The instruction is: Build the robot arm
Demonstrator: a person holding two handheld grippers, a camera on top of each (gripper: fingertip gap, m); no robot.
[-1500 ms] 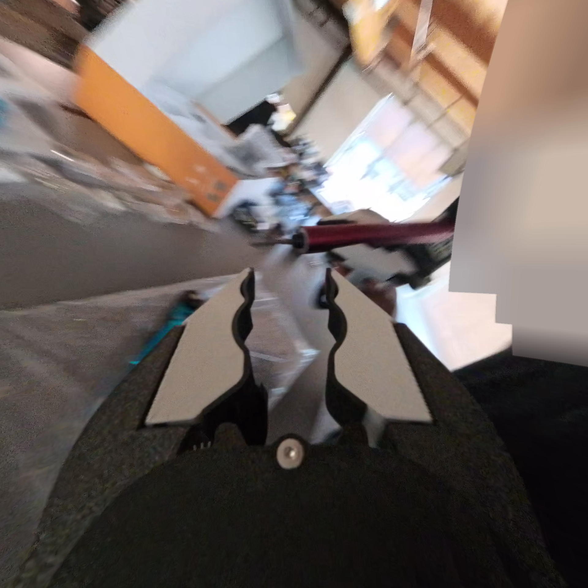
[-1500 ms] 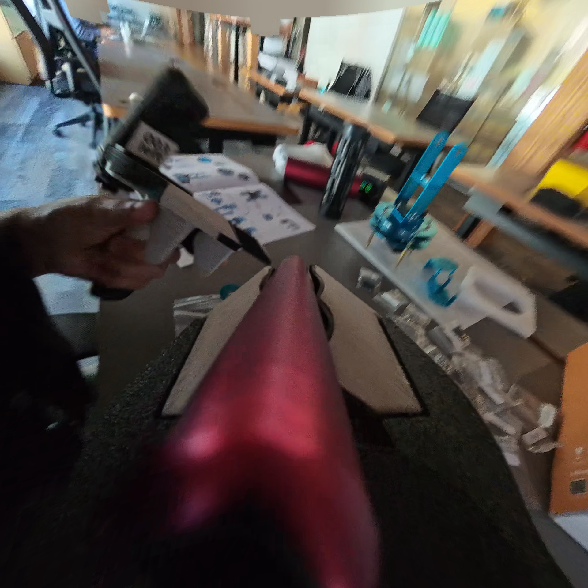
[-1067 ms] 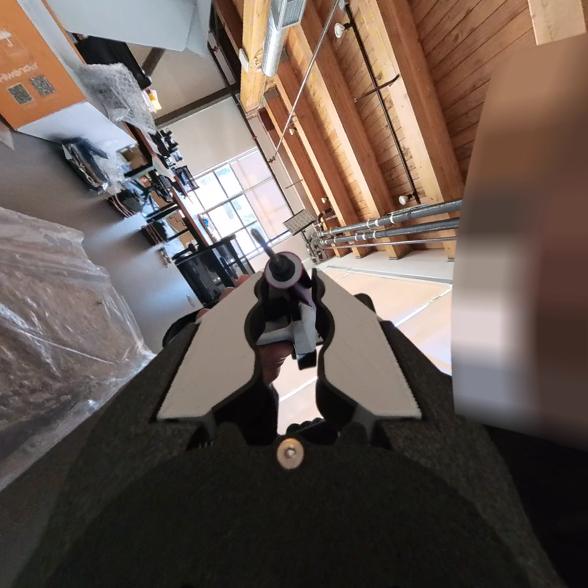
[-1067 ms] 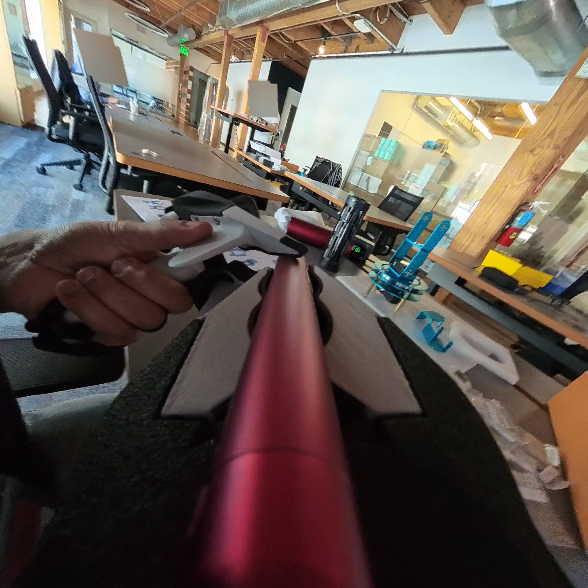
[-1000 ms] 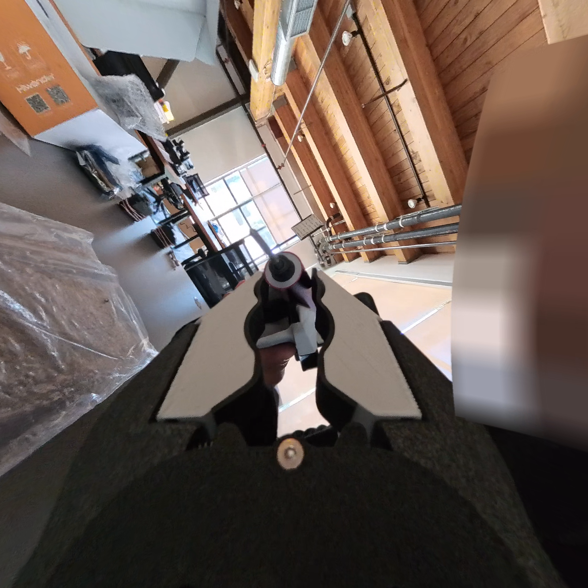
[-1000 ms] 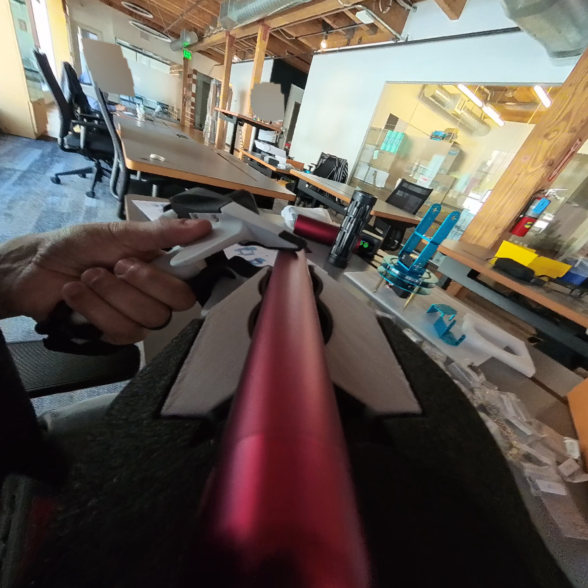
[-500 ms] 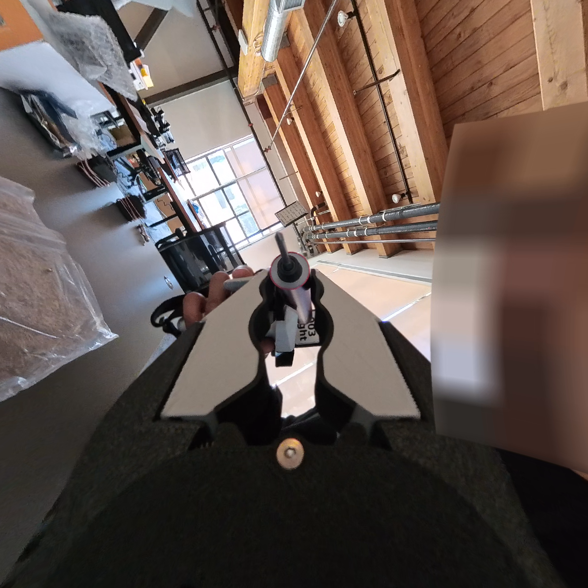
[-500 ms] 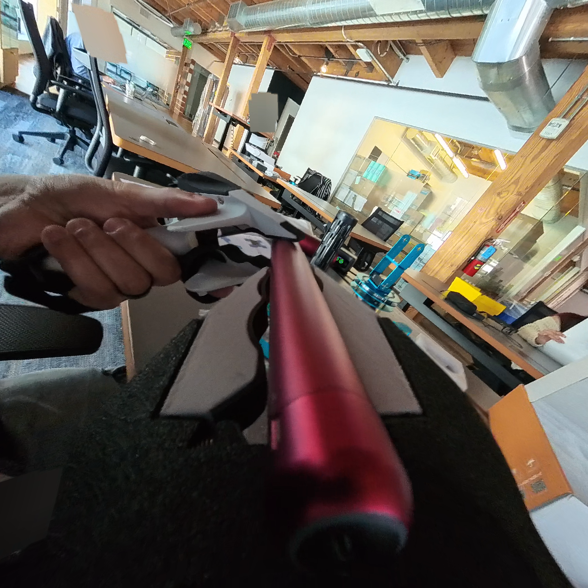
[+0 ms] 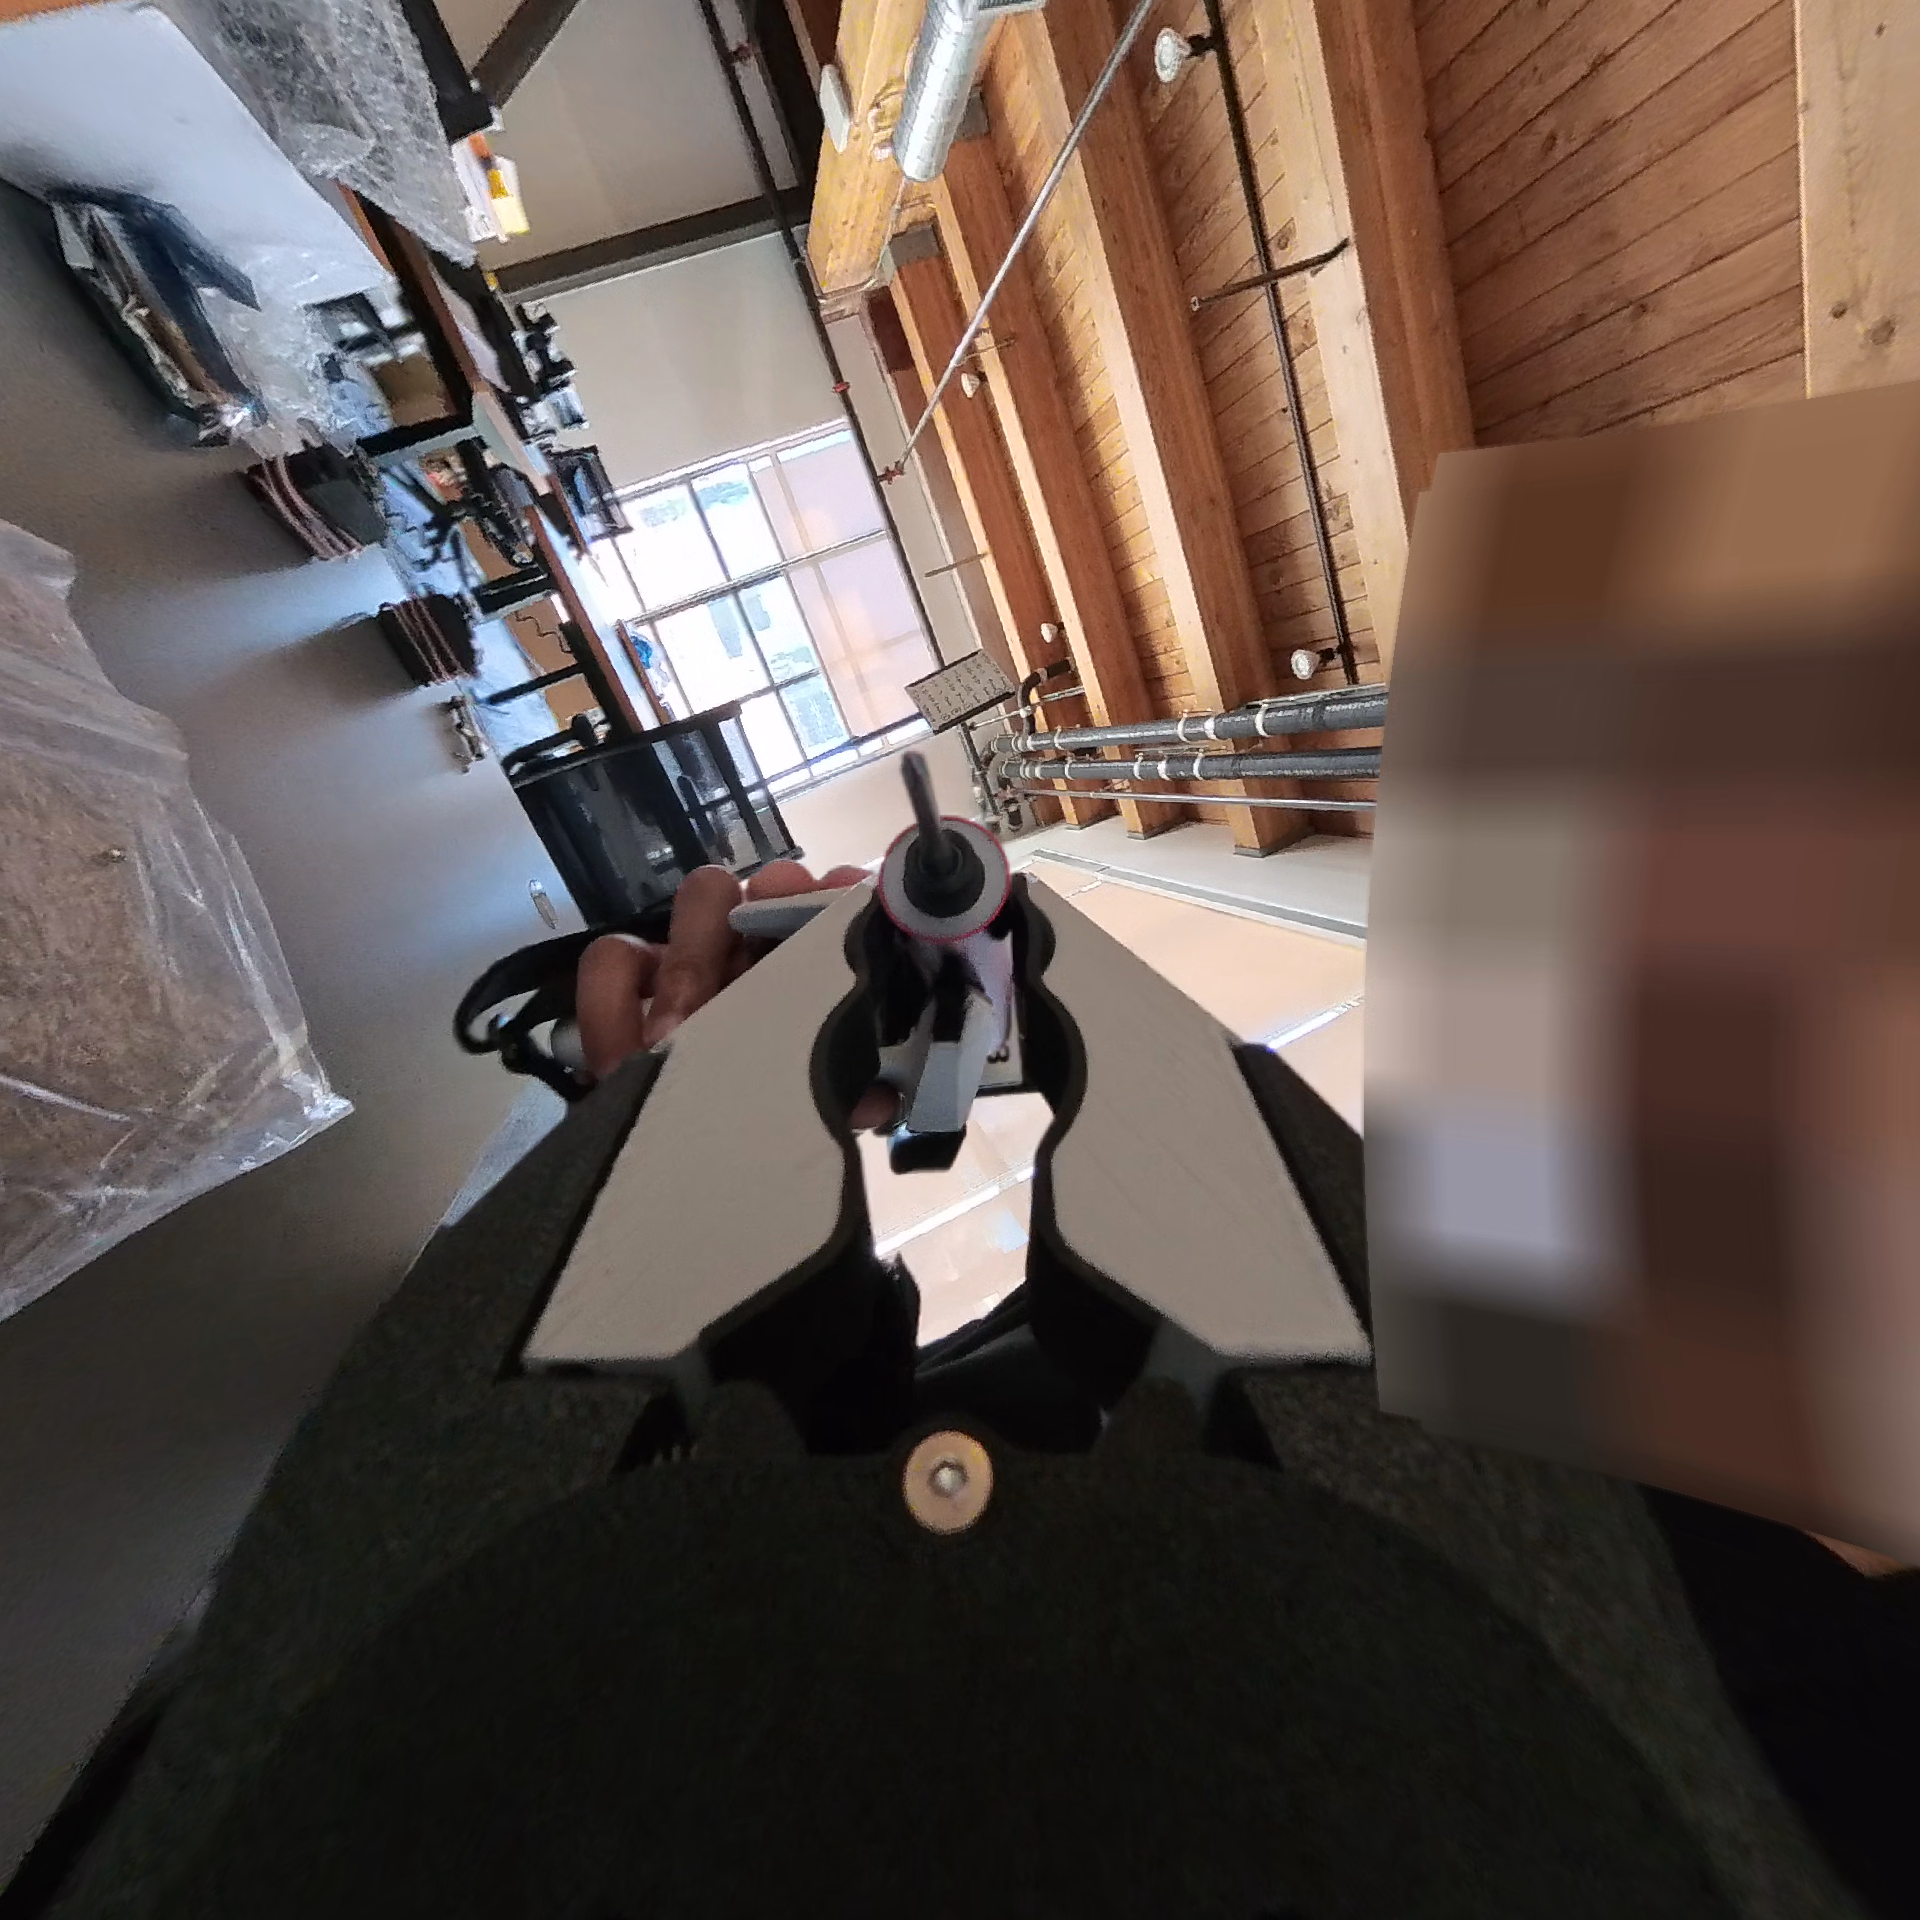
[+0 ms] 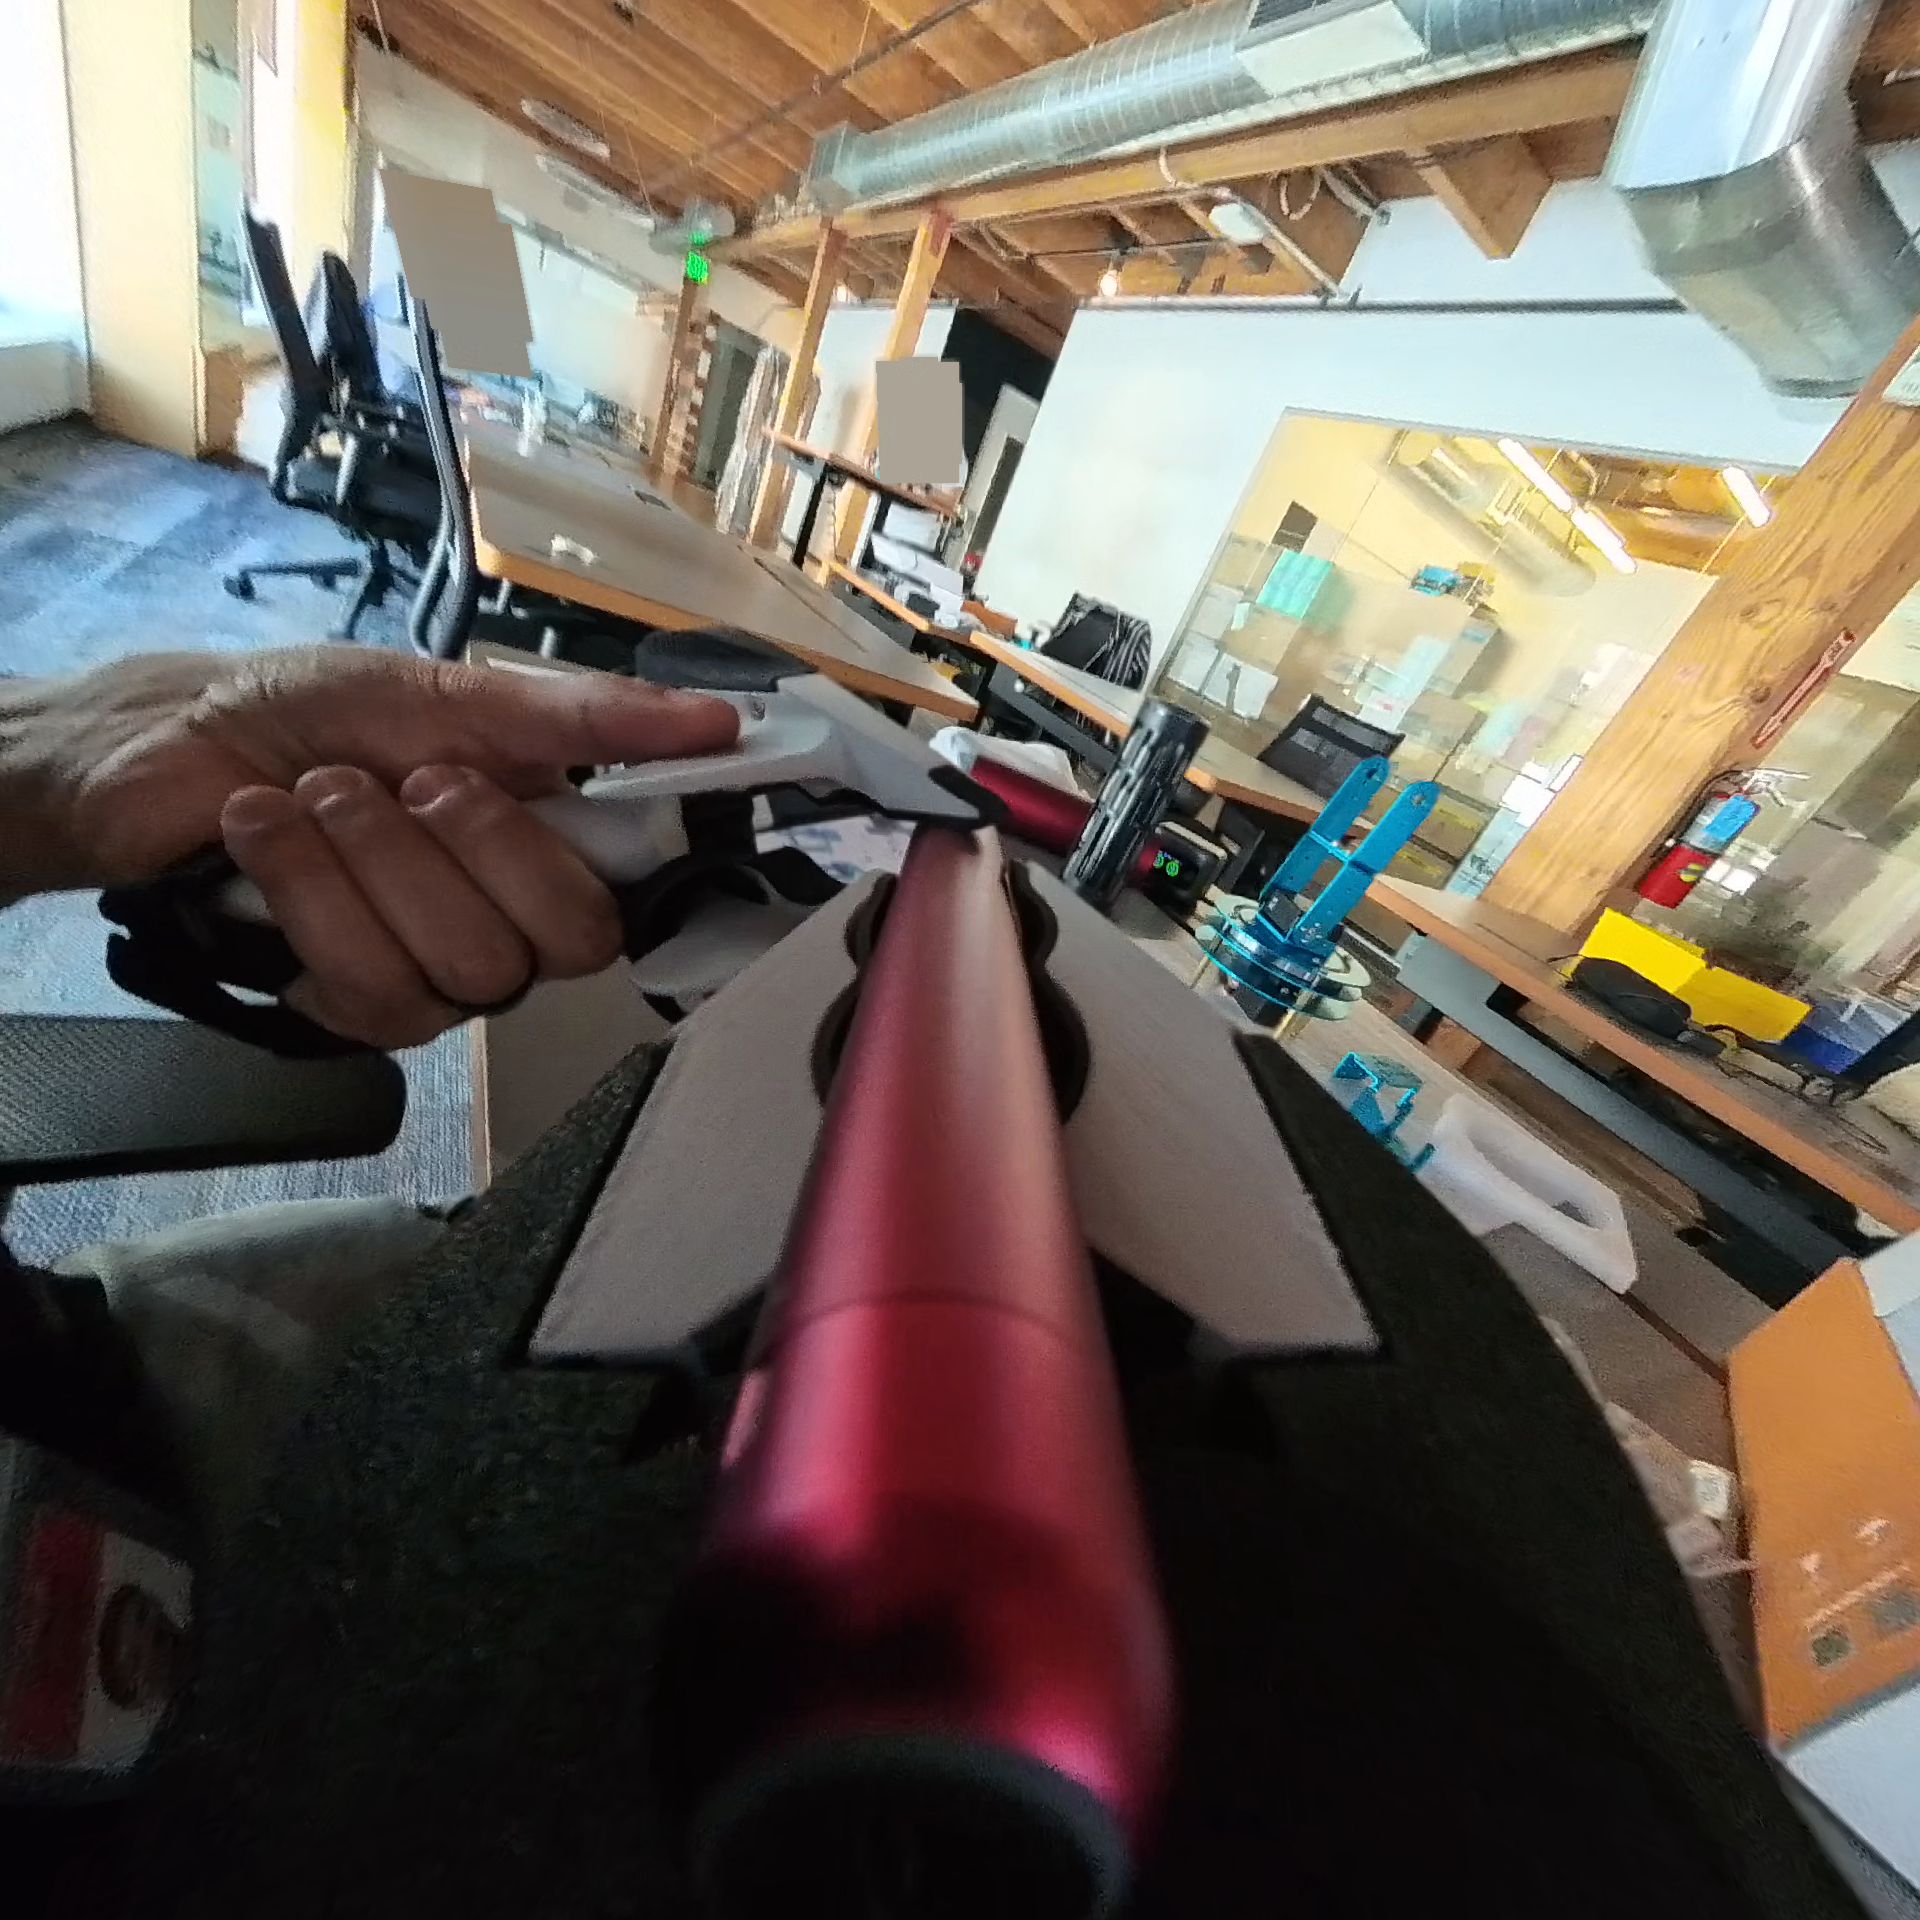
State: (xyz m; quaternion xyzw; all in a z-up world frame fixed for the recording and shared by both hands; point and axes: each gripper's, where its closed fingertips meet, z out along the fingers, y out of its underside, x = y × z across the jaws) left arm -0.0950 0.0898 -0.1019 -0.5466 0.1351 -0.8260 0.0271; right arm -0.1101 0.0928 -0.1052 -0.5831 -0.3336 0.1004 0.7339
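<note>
Open-plan workshop with timber beams, ducting and long desks fills both of my feeds, and the grey worktop (image 10: 1621, 1278) below carries a blue metal bracket assembly (image 10: 1309, 904), a white foam tray (image 10: 1527, 1205), a black ribbed cylinder (image 10: 1132, 800) and an orange carton (image 10: 1829, 1475). I have the red electric screwdriver (image 10: 935, 1195) up in the air, well clear of that surface. It lies lengthwise along the right gripper (image 10: 940, 894), whose two fingers are pressed against the barrel on either side. In the left wrist view I look straight down the nose of the screwdriver (image 9: 942, 894), black bit pointing at the lens. The left gripper (image 9: 940, 935) is drawn in narrow around that nose, and its tip touches the far end of the barrel in the right wrist view. I read that as a pinch, though how firmly it bites I cannot tell. A plastic-wrapped bundle (image 9: 104, 935) sits to one side. My worry is the smooth, round, tapering barrel. With a contact only at each end, any twist between the two hands could lever it out of the shallow notches. It would then fall among the loose parts on the worktop. The bit also points back at the left camera, so a push along the axis could drive it inward.
</note>
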